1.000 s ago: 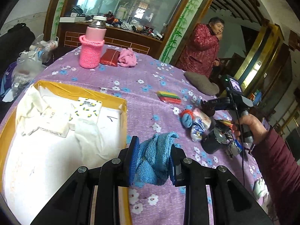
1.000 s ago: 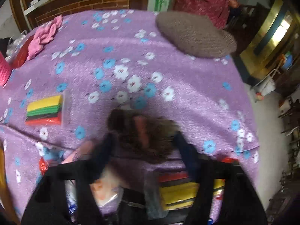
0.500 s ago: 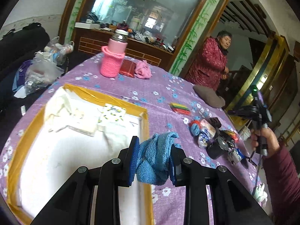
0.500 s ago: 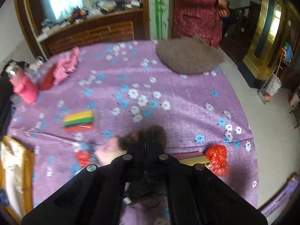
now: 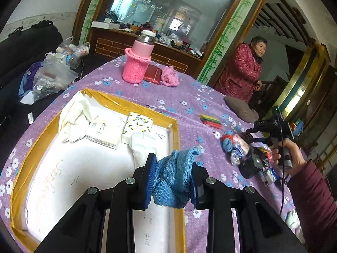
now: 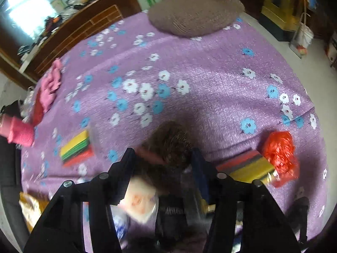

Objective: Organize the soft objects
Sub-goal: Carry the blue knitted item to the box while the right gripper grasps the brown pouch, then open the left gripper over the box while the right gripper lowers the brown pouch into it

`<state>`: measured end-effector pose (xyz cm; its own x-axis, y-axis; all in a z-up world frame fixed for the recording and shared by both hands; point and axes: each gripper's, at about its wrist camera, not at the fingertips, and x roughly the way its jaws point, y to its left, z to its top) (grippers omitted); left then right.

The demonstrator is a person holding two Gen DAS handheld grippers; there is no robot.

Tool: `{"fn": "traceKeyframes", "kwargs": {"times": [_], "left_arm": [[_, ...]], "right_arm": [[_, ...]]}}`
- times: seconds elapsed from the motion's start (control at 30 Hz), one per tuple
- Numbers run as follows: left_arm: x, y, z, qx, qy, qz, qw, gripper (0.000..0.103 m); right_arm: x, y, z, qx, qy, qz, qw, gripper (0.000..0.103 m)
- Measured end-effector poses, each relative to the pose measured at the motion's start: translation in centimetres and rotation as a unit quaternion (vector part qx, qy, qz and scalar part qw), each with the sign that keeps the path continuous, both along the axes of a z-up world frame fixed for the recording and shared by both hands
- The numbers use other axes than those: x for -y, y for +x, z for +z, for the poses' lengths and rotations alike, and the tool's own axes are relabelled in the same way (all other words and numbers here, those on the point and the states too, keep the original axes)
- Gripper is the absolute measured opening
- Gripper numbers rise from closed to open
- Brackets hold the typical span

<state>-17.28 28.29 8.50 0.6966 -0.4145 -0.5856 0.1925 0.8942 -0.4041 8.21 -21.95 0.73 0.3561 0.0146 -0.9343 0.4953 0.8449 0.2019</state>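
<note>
The flat white tissue pack [image 5: 104,131] lying in the gold-edged white box [image 5: 29,147] carries the word "Face" in grey letters. The black camera body [image 5: 266,124] on the right gripper's handle reads "DAS". Faint handwriting on the box floor cannot be read.

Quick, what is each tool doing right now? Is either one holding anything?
Left tool: closed on the blue knitted cloth, held over the box.
Right tool: jaws opening, a dark fuzzy item between them; not gripped.
</note>
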Motion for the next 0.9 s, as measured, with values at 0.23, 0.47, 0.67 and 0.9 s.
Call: {"fn": "traceKeyframes", "kwargs": {"times": [0.23, 0.47, 0.67, 0.9], "left_arm": [[-0.8, 1.6, -1.1, -0.020, -0.005, 0.017, 0.9996, 0.026], [-2.0, 0.7, -0.7, -0.008, -0.003, 0.030, 0.9995, 0.026], [-4.3, 0.1, -0.6, -0.001, 0.025, 0.057, 0.9981, 0.026], [-6.2, 1.8, -0.6, -0.020, 0.066, 0.082, 0.9942, 0.026]], "right_arm": [[-0.6, 0.0, 0.4, 0.007, -0.023, 0.026, 0.999, 0.039], [-1.9, -2.3, 4.3, 0.075, -0.016, 0.037, 0.996, 0.038], [-8.8, -5.1, 9.4, 0.129, 0.006, 0.129, 0.983, 0.038], [-20.8, -7.1, 9.4, 0.132, 0.061, 0.264, 0.954, 0.039]]}}
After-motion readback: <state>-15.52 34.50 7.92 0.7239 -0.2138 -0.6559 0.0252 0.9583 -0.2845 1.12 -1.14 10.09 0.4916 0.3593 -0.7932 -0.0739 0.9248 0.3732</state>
